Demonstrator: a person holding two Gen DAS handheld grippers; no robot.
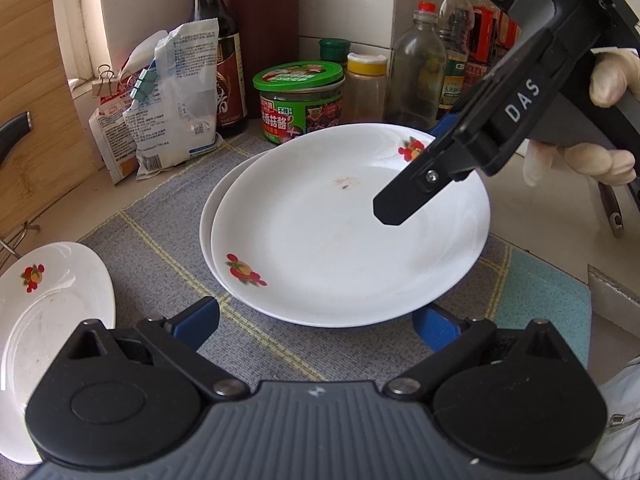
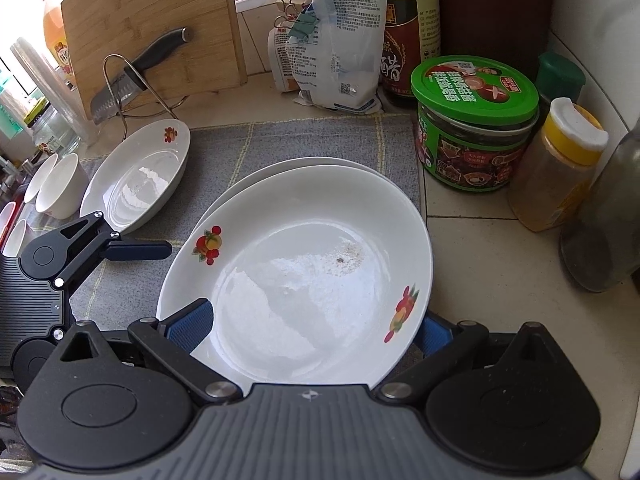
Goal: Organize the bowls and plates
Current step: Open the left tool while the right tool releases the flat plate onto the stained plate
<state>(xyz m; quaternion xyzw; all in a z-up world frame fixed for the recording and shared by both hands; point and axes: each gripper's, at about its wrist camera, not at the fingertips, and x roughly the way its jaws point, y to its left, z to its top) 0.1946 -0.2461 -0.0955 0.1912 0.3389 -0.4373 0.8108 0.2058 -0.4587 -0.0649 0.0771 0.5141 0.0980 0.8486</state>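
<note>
Counter (image 2: 480, 256): tiled, jars and bottles along the wall. Mat (image 1: 160, 240): grey. Two stacked plates (image 1: 340, 232) mid-mat; third plate (image 2: 136, 176) left, apart, bare mat between. Right gripper (image 2: 316, 328) spread, straddling the top plate's rim. Left gripper (image 1: 316, 320) spread, empty. Bowls (image 2: 60, 188) far left.

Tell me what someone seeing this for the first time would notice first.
Two stacked white plates with fruit prints sit mid-mat, the right tongs open around their near rim. A third plate lies left on the mat, and a green-lidded jar stands behind on the right.
</note>
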